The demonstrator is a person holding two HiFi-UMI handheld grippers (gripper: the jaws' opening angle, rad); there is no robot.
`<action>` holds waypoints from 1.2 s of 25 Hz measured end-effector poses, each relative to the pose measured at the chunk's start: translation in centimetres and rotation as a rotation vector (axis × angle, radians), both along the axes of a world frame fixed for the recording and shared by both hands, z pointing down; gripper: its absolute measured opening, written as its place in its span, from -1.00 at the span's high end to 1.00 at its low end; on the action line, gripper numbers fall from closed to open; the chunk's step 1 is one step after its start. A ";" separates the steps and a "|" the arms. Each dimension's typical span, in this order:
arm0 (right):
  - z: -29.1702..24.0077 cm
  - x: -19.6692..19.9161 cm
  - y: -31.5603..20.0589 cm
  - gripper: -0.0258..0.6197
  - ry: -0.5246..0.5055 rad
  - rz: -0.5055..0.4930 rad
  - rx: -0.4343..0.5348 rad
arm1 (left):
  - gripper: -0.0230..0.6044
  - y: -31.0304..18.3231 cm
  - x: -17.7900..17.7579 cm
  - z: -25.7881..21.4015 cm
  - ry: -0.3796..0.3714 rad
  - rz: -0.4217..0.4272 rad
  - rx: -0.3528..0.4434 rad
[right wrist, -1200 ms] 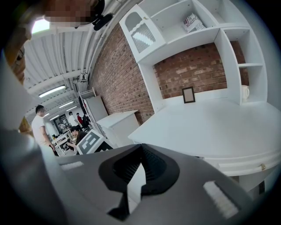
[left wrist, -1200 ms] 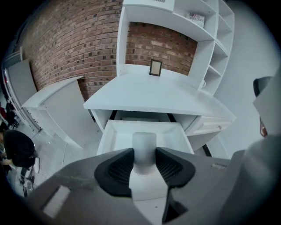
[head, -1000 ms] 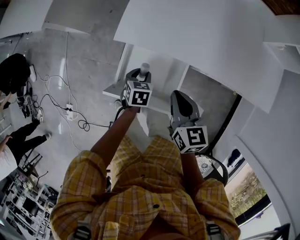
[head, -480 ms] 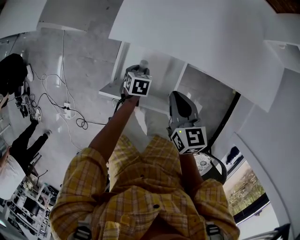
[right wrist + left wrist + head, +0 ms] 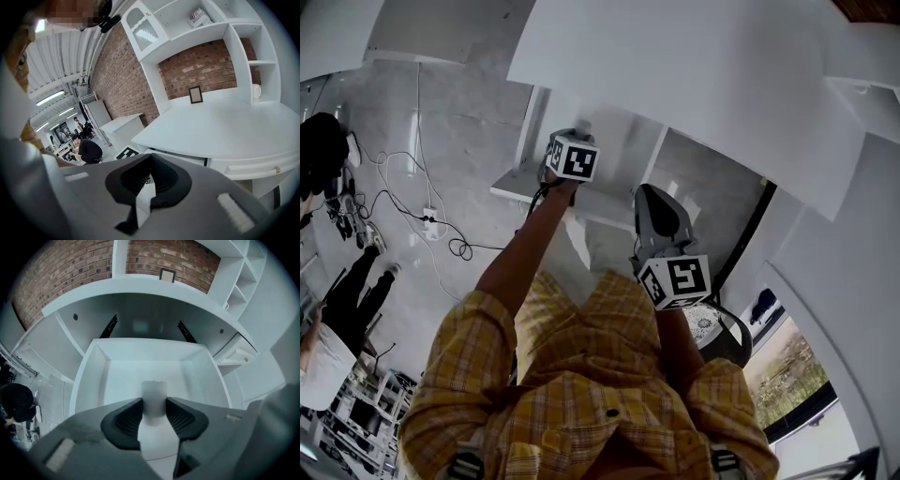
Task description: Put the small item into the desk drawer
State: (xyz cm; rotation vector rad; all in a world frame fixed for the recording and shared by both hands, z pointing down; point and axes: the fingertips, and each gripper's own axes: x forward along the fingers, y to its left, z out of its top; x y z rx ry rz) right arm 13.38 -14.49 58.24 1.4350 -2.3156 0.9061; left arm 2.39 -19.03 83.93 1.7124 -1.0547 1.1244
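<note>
1 white cylinder (image 5: pixel 153 391), clamped upright in our left tool (image 5: pixel 153 409), hangs over the open drawer (image 5: pixel 91 376); right tool (image 5: pixel 147 180) narrow, empty.

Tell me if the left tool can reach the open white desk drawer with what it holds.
Probably yes: the left tool, shut on a small pale cylinder, points straight into the open white desk drawer; its inside looks bare, nothing between.

small item (image 5: pixel 153 397): blurred, kind unclear | drawer (image 5: pixel 117 373): front hidden
</note>
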 end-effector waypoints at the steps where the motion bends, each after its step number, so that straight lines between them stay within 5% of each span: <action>1: 0.1 0.0 0.0 0.92 0.001 0.000 -0.002 | 0.39 0.0 0.1 0.3 -0.001 0.002 -0.009; 17: 0.9 1.1 0.2 0.92 0.004 0.023 -0.022 | 0.38 0.5 0.6 4.6 0.006 -0.021 -0.091; 30: 1.2 1.3 0.8 0.92 0.008 0.046 -0.024 | 0.35 0.4 0.1 5.5 0.029 -0.033 -0.084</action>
